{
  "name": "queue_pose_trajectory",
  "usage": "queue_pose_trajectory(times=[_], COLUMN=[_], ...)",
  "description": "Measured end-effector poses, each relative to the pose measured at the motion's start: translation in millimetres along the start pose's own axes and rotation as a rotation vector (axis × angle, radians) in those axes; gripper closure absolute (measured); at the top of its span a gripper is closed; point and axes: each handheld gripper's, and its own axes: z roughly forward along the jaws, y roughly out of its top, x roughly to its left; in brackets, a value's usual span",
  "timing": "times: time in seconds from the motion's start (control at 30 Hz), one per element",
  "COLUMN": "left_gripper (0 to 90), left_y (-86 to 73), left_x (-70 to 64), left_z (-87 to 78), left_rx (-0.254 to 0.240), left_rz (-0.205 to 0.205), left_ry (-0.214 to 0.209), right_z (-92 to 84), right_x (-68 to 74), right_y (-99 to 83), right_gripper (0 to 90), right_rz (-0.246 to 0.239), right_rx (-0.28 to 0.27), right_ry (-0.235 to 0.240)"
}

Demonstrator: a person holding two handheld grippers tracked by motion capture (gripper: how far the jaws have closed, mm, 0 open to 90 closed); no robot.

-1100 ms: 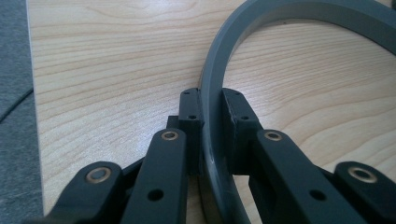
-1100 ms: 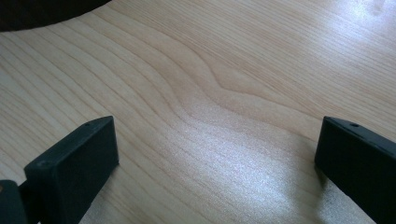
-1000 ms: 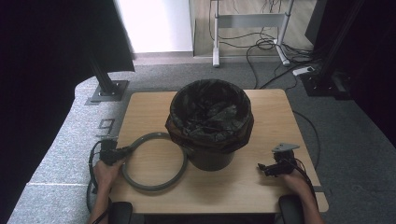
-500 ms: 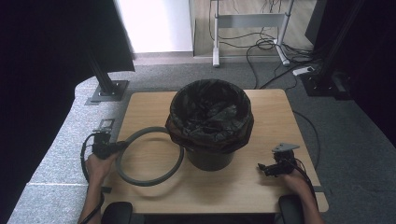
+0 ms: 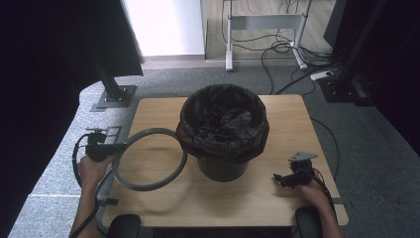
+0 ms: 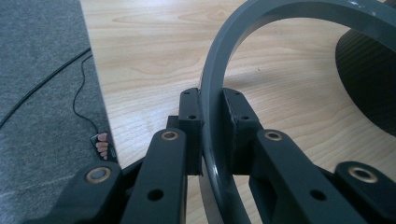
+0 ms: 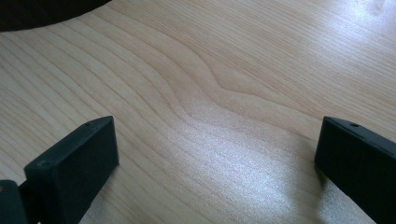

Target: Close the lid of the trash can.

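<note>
Clamped on the grey ring (image 5: 148, 158) at its outer edge: left gripper (image 5: 106, 148), jaws nearly shut with the thin band pinched upright between the pads (image 6: 194, 126); ring held off the table (image 5: 163, 208) and tilted, far edge just beside, perhaps touching, the bag-lined bin (image 5: 223, 129), on the bin's left in the high view; exact contact hard to tell; bin upright at the table's middle, black bag folded over its rim.

Relation that counts: ring left of the bin and lower than the bin's mouth, plane slanted rather than level; bin lying straight along the ring's far side from the left gripper, so presumably a lift up and across toward the bin, then levelling over the rim, to seat the ring around the bag's turned-over edge; left hand (image 5: 94, 171) by far the nearer to ring and bin; right gripper (image 5: 285, 179) resting low on the table on the bin's right, apart from it, jaws spread wide with bare wood between them, holding nothing.

Against the earlier frames: ring formerly lying lower, near flat on the table by the bin's left; now raised and tipped, with the left hand higher and farther out past the table's left edge; grip unchanged; right gripper in the same spot right of the bin.
</note>
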Motion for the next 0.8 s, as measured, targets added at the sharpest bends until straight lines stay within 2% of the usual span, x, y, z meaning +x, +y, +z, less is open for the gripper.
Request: queue_pose_trajectory(times=[0.27,0.8], left_gripper=[79.3,79.3], left_y=[12.2,44.2], left_x=[4.5,5.8], left_z=[-18.9,-61.3], left_rx=[-0.007,-0.019], left_rz=[-0.02,-0.028], left_ry=[0.006,0.022], right_z=[-0.1,-0.1], right_x=[-0.1,-0.1], right_y=[0.0,0.1], right_gripper=[0.0,0.0], right_rz=[-0.001,-0.001], right_rx=[0.001,0.001], right_ry=[0.0,0.0])
